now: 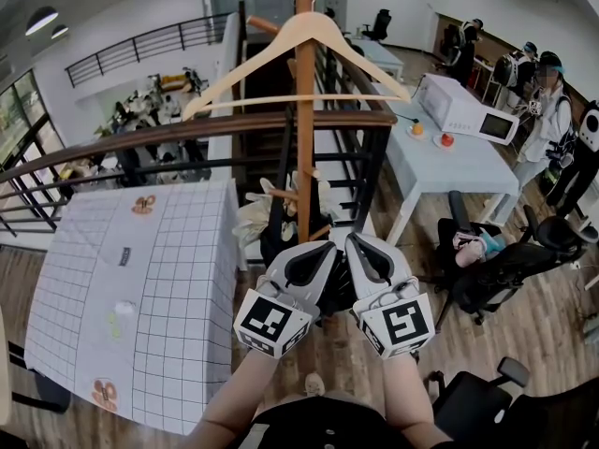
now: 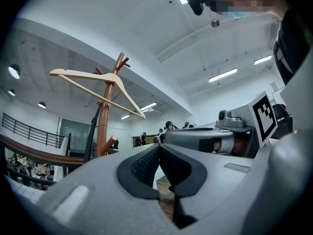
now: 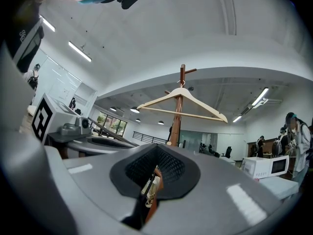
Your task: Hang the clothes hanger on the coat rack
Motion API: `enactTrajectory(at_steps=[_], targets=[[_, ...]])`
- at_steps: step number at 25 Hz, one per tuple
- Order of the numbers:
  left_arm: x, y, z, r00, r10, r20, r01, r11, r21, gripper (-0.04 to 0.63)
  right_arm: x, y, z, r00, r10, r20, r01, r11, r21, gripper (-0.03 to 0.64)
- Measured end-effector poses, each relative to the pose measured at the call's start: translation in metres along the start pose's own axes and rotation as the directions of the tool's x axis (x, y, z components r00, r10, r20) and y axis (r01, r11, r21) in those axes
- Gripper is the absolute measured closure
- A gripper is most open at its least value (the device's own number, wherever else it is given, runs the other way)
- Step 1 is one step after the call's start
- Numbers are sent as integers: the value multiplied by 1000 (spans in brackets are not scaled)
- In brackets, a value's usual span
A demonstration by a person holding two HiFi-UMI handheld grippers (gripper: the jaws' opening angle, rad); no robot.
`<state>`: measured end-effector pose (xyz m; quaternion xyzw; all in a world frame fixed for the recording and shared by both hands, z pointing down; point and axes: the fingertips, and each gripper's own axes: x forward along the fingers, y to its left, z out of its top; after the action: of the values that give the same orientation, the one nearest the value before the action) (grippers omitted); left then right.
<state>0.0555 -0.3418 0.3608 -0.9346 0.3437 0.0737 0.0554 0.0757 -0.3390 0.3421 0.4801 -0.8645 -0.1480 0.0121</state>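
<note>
Clothes hanger (image 1: 248,62): hooked at the top of the coat rack (image 1: 304,157), long axis 9 to 3 o'clock, lying at 12 o'clock, well apart from left gripper (image 1: 307,266) and right gripper (image 1: 374,260), both pressed together, empty, about equally near.

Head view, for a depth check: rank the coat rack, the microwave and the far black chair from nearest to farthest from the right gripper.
1. Coat rack, straight ahead.
2. Microwave, to the right, on the table.
3. Black chair, far back, near the view's top.
</note>
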Motion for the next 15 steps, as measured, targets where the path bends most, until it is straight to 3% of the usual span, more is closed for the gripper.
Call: enactTrajectory(at_steps=[15], targets=[[4,-1,-4,1000,-8,-13,8,1000,3,594,3,-2,-2,1000,11,-5,-11,1000,5,620]])
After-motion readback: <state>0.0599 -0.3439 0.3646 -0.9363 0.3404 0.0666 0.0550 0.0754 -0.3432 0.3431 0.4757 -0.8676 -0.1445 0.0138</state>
